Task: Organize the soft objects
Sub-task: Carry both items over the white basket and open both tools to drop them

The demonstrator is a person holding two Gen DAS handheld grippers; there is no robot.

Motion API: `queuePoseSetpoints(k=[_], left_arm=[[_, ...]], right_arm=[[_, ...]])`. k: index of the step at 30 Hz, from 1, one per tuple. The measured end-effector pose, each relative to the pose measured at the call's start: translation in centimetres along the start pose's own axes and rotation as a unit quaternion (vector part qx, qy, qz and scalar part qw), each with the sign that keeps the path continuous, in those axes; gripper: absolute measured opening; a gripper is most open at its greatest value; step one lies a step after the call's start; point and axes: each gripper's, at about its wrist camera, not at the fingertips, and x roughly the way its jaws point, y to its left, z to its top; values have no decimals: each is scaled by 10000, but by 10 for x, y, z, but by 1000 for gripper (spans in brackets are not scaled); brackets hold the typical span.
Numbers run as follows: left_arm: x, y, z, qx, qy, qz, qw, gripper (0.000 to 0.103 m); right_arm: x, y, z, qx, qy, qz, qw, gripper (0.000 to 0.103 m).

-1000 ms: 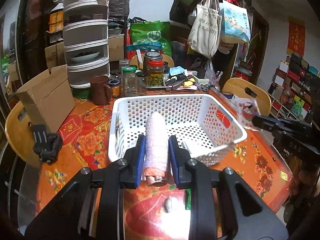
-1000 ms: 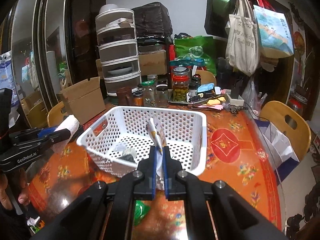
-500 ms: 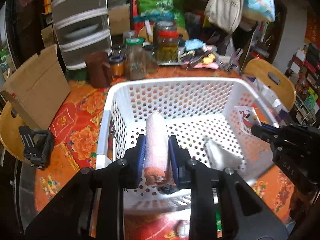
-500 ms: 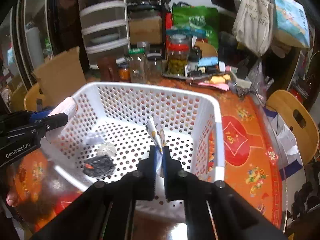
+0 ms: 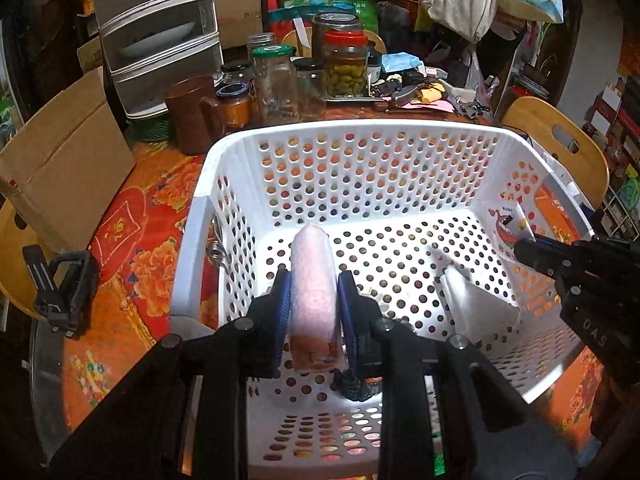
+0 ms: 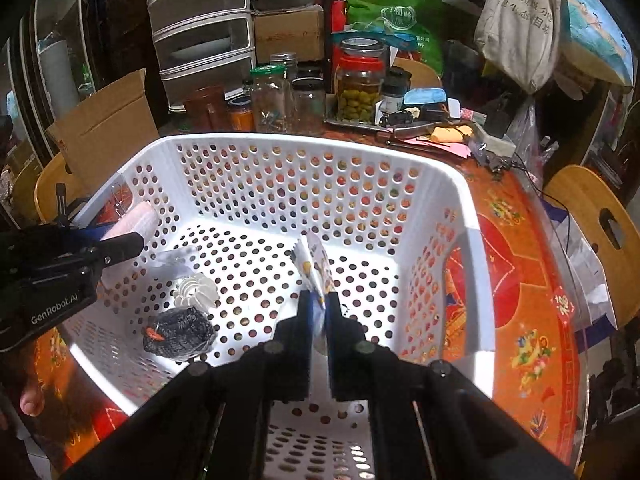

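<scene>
A white perforated basket [image 5: 208,184] [image 6: 476,248] fills both views. My left gripper [image 5: 314,280] is shut on a pink rolled towel [image 5: 314,280] and hangs inside the basket over its left half; from the right wrist it shows at the left [image 6: 132,240] with the roll [image 6: 134,220]. My right gripper [image 6: 318,302] is shut on a small printed packet [image 6: 314,266], over the basket's right half; in the left wrist view it sits at right [image 5: 524,246] with the packet [image 5: 506,228]. On the basket floor lie a black knitted item [image 6: 180,332], a white shuttlecock [image 6: 196,290] and a clear plastic bag [image 5: 472,296].
Beyond the basket stand glass jars [image 5: 346,66], a brown mug [image 5: 192,114], a drawer tower [image 5: 156,36] and a cardboard box [image 5: 64,160]. A black clamp [image 5: 64,284] lies left on the red floral tablecloth [image 6: 520,320]. Wooden chairs [image 6: 600,236] flank the table.
Both grippers have moved forward and down, from in front of the basket to inside it, each still holding its object. The view now tilts more steeply onto the basket floor.
</scene>
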Motion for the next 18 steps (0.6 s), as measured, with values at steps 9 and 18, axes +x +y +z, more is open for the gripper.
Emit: queuePoseSetpoints(k=[9, 18], left_arm=[[-12, -8, -2, 147, -220, -78, 9996, 36], [-42, -14, -9, 320, -630, 35, 9975, 82]], right_arm=[[-1, -6, -3, 197, -95, 64, 9997, 23], [-24, 0, -6, 199, -424, 127, 9988, 71]])
